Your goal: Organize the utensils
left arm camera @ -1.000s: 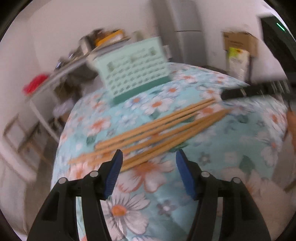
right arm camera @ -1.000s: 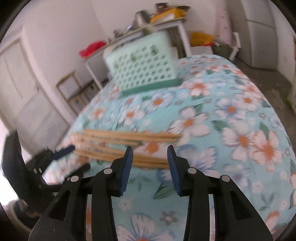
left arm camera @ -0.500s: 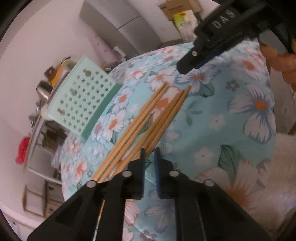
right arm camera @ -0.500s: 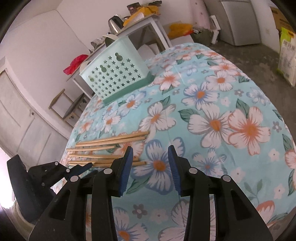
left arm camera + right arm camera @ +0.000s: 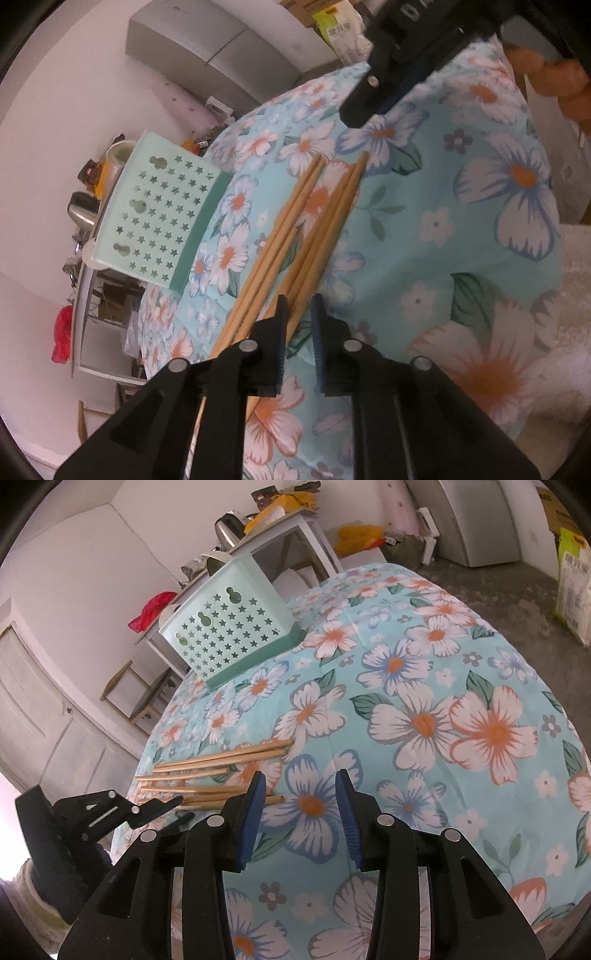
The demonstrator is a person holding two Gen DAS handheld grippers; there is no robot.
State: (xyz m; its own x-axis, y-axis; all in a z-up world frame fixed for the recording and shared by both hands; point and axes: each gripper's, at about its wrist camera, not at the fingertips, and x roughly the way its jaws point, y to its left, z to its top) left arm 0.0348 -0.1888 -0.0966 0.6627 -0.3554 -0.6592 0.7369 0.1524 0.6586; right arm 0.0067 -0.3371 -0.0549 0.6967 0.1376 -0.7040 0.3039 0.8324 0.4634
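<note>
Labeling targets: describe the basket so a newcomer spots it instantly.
On the floral tablecloth, look to the far edge, beyond the bundle of wooden chopsticks. The mint-green basket stands there, the only plastic thing on the cloth, its wall punched with star holes.

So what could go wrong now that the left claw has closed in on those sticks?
The left gripper is nearly shut at the end of the wooden chopsticks, which lie close together, so it may lift several, or push its neighbours askew. Held by one end, a long stick could also swing or slip. The mint basket sits across the floral tablecloth, leaving time to drop it.
</note>
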